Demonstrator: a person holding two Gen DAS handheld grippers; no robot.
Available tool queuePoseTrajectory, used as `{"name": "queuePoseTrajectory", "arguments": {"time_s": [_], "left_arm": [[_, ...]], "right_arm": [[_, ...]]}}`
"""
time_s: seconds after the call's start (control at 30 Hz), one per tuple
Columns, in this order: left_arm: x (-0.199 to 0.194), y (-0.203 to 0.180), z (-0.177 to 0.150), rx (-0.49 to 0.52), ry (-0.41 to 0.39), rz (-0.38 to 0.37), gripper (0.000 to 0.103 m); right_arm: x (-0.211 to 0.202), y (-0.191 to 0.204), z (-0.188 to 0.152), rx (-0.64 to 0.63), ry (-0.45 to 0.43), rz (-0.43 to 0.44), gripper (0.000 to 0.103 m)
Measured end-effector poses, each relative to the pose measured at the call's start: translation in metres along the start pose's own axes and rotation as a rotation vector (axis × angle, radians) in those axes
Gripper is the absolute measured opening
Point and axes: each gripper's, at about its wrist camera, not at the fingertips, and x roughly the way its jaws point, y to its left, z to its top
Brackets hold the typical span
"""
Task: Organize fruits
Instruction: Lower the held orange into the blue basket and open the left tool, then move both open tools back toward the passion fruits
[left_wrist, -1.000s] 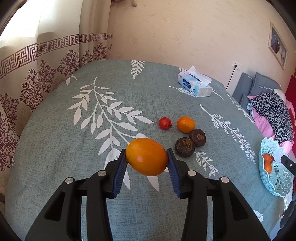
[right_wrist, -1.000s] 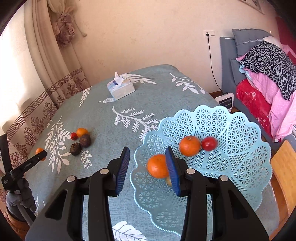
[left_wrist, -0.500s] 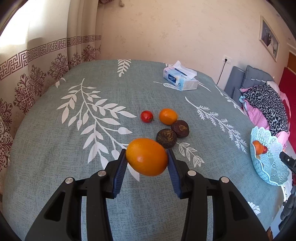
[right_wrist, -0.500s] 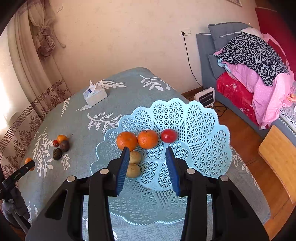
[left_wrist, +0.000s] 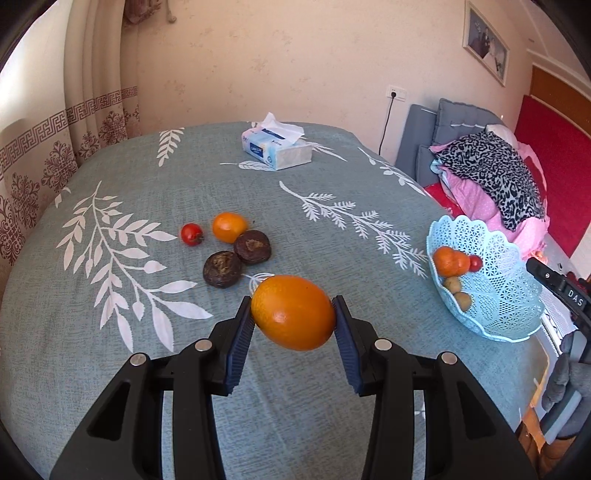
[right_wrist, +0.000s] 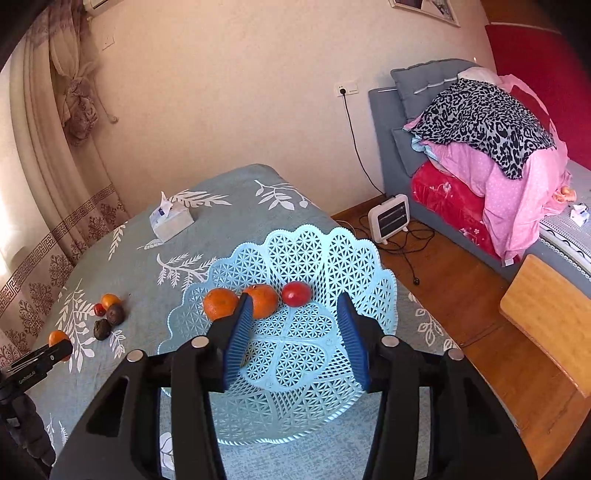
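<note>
My left gripper (left_wrist: 293, 323) is shut on a large orange (left_wrist: 293, 312), held above the grey-green leaf-print tablecloth (left_wrist: 110, 332). Beyond it lie a small tomato (left_wrist: 191, 233), a small orange (left_wrist: 229, 227) and two dark brown fruits (left_wrist: 253, 246) (left_wrist: 222, 268). The pale blue lattice basket (right_wrist: 306, 343) stands at the table's right edge, holding two oranges (right_wrist: 220, 303) (right_wrist: 263, 300), a red tomato (right_wrist: 296, 293) and two small greenish fruits (left_wrist: 452, 283). My right gripper (right_wrist: 295, 334) hovers over the basket, its jaws opening with nothing between them.
A tissue box (left_wrist: 276, 147) sits at the far side of the table. A patterned curtain (left_wrist: 48, 147) hangs at the left. Beside the table are a grey sofa with piled bedding (right_wrist: 487, 147), a small white heater (right_wrist: 389, 218) with cables, and a wooden stool (right_wrist: 550, 317).
My left gripper has carried the large orange rightward, bringing the basket into view. My right gripper let go of an orange, which now rests in the basket, and its jaws have widened.
</note>
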Motion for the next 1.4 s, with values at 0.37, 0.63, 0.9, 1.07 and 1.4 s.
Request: {"name": "queuePoseTrajectory", "arguments": {"time_s": [0.37, 0.63, 0.9, 1.07, 1.4], "left_arm": [[0.016, -0.095, 0.007, 0.167, 0.037, -0.124, 0.043], [0.039, -0.156, 0.000, 0.257, 0.082, -0.210, 0.043], [0.046, -0.181, 0.002, 0.277, 0.089, -0.258, 0.057], [0.041, -0.173, 0.008, 0.242, 0.068, -0.247, 0.080], [0.046, -0.150, 0.009, 0.250, 0.043, -0.027, 0.091]], "right_arm": [[-0.014, -0.027, 0.003, 0.061, -0.060, 0.007, 0.063], [-0.016, -0.044, 0.000, 0.113, -0.059, 0.027, 0.064], [-0.012, -0.042, -0.002, 0.112, -0.046, 0.046, 0.064], [-0.012, -0.042, -0.003, 0.120, -0.047, 0.048, 0.068], [-0.014, -0.041, -0.004, 0.135, -0.063, 0.053, 0.073]]}}
